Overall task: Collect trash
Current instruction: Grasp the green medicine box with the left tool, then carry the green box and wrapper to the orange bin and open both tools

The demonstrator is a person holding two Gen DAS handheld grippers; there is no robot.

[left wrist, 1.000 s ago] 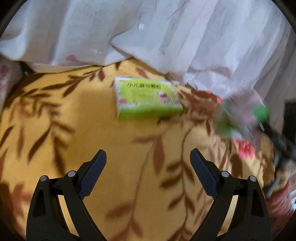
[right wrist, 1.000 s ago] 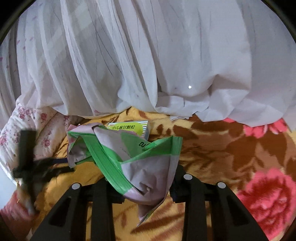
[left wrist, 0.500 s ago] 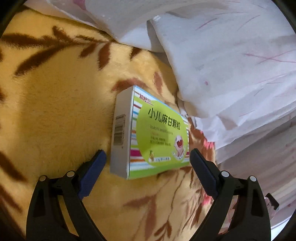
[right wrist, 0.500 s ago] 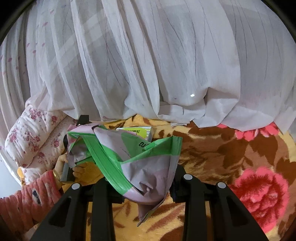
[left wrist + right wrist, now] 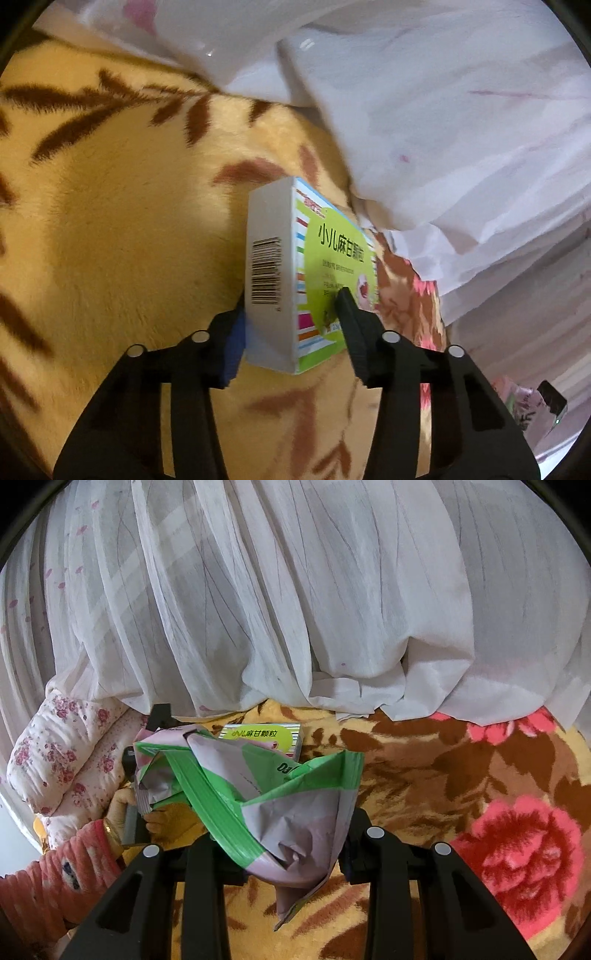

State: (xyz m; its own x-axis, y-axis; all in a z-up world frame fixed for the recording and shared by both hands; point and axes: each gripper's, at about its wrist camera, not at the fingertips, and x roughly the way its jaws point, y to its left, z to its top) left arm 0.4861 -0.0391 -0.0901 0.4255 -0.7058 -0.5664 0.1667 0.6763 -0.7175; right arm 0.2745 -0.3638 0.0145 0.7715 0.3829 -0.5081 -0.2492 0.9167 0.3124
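On the far left we see the person's hand (image 5: 122,805) in a pink sleeve (image 5: 70,871) working our left gripper (image 5: 291,314), whose jaws have just been closing and now clamp the medicine box (image 5: 295,273) by its 2 broad faces at the near end. The box lies on the yellow leaf-patterned blanket (image 5: 110,240), just beside the white curtain (image 5: 443,129). We judge it light, stiff cardboard that could dent or twist, so a grip nearer its middle would be steadier. Half a second ago those jaws stood wide either side of it. Further right, our right gripper (image 5: 291,853) is shut on the crumpled green-and-grey wrapper (image 5: 258,794), soft and feather-light, unchanged since then
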